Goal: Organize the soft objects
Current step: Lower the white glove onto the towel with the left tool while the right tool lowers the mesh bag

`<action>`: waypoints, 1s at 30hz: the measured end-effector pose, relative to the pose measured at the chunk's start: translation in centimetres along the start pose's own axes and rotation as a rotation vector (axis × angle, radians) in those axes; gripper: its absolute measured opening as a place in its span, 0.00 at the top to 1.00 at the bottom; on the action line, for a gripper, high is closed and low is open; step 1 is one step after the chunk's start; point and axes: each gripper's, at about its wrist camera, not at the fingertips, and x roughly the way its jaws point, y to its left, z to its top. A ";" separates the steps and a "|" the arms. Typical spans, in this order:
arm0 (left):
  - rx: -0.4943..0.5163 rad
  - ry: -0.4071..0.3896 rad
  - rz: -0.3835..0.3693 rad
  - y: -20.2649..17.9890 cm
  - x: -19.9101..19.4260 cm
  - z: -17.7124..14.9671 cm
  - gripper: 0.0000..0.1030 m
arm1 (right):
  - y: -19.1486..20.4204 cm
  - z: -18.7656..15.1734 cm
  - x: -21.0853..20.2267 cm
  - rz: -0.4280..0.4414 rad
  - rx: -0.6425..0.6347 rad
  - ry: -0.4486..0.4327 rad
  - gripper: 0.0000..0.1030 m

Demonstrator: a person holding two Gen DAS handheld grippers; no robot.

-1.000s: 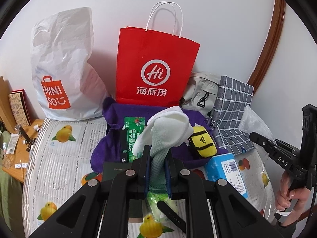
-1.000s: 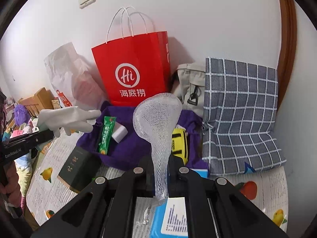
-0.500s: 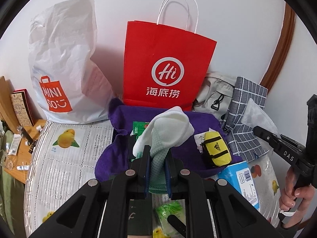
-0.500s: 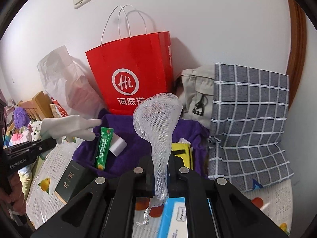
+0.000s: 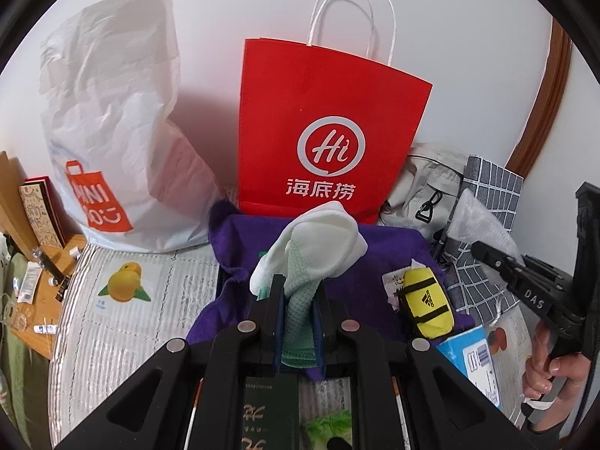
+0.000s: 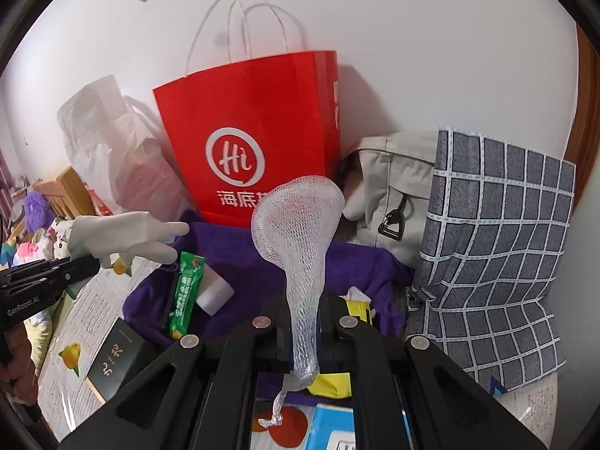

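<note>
Red paper bag (image 5: 330, 138) looms larger than second ago; we have pushed both tools toward it, over purple cloth (image 5: 390, 251). We judge bag as drop target, both loads yet to go in.

Left gripper (image 5: 298, 302) clenched on white-green sock (image 5: 318, 240), held aloft.

Right gripper (image 6: 302, 315) clamped on white mesh pouch (image 6: 298, 225), neck pinched, same grip as before.

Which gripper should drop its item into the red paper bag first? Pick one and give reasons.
Left, probably. The left gripper, shut on the white cloth, points straight at the red paper bag. The right gripper, shut on the mesh net, sits off toward the bag's right edge.
</note>
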 end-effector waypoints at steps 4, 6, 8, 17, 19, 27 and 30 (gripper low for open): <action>0.013 0.009 -0.003 -0.4 1.2 0.4 0.88 | -0.8 -0.7 1.9 0.007 0.022 0.036 0.94; 0.010 0.012 -0.011 -0.5 1.9 0.6 0.88 | -0.9 -0.7 2.8 0.012 0.025 0.061 0.94; 0.007 0.013 -0.018 -0.6 2.3 0.7 0.88 | -1.1 -0.7 3.4 0.023 0.032 0.070 0.94; -0.008 0.039 -0.051 -1.3 5.4 0.4 0.88 | -1.2 -1.3 5.6 0.041 0.032 0.120 0.92; -0.010 0.048 -0.056 -1.5 6.2 0.2 0.88 | -1.1 -1.5 6.0 0.043 0.031 0.131 0.92; 0.017 0.073 -0.049 -1.9 8.6 0.3 0.88 | -1.5 -1.8 7.4 0.028 0.044 0.132 0.92; 0.025 0.089 -0.047 -2.0 9.4 0.1 0.88 | -1.6 -2.0 8.3 0.027 0.049 0.142 0.93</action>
